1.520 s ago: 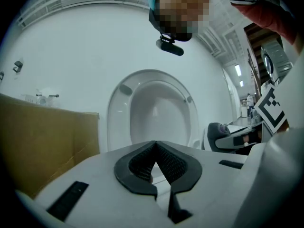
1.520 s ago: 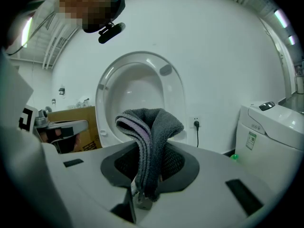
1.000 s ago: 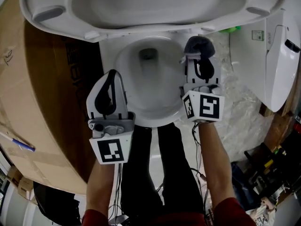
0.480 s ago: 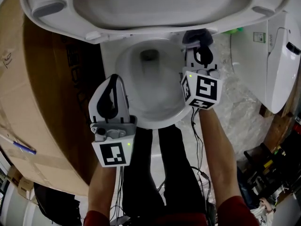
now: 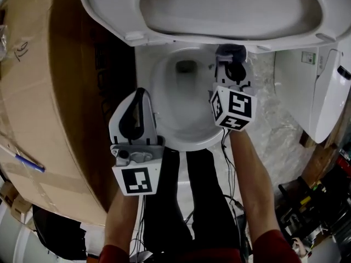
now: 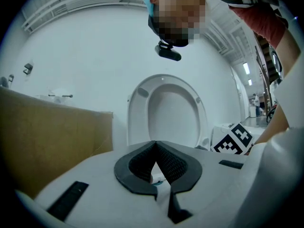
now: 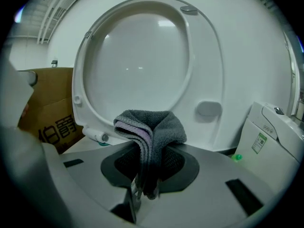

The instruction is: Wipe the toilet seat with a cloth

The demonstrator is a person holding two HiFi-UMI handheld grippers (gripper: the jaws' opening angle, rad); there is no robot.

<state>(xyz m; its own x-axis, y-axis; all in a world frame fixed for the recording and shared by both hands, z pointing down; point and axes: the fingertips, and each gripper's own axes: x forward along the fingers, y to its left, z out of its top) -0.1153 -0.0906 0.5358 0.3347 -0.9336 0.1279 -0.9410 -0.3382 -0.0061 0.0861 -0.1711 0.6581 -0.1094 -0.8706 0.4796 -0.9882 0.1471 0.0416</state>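
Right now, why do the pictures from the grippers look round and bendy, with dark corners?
Left gripper view: the wide lens bows the cardboard box and darkens the corners. Right gripper view: same bulge on the raised toilet seat; the grey cloth looks sharp. Head view: dim, less bent.

We see a smooth, glossy white plastic seat (image 7: pixel 206 70) and a shiny glazed bowl (image 5: pixel 186 114). The grey cloth (image 7: pixel 152 127) looks soft and nappy. The box (image 5: pixel 38 92) is matt brown cardboard. The left tool (image 6: pixel 155 148) has matt pale plastic and dark, finely ribbed pads (image 6: pixel 173 163).
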